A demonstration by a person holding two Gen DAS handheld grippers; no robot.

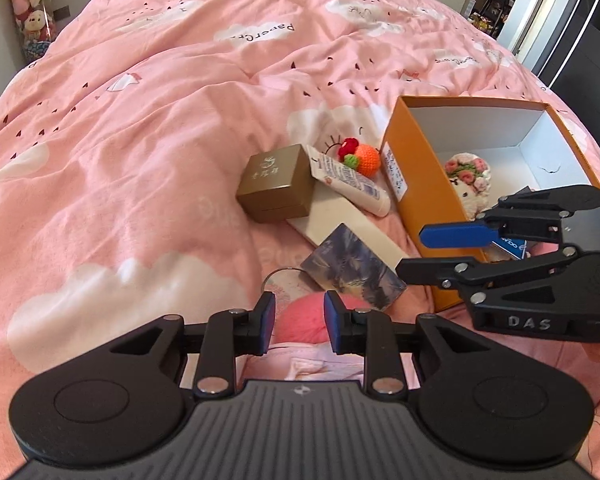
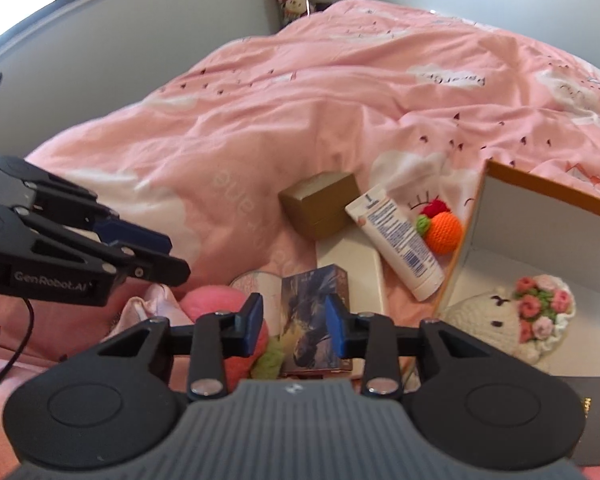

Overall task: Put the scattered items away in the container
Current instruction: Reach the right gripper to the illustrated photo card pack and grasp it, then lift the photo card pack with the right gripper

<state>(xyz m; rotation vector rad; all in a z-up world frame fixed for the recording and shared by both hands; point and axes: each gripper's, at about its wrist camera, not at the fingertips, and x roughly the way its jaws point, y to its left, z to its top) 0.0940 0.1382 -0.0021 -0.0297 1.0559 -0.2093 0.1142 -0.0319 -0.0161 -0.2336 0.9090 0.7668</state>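
On a bed covered by a pink quilt printed with white clouds, the orange box stands open with a white inside, lying toward 2 o'clock in the left wrist view. A crocheted white bunny with pink flowers lies inside it.

Just outside the box, at its 9 o'clock side, lie the loose items: a crocheted orange ball with a red flower, a white tube resting tilted against a gold box, and a flat cream card under them. At 6 o'clock from these sits a picture-printed small box, with a metal ring beside it and a pink fluffy pompom nearest the camera.

The left tongs stand partly open above the pompom, whose fluff shows in the gap between them; the blue pads do not visibly press on it and hold nothing.

In the right wrist view the right tongs are likewise partly open over the picture-printed small box, gripping nothing. The pads straddle it from above, and contact cannot be told. The orange box opens at 3 o'clock there.

Each pair of tongs shows in the other's camera, side on.
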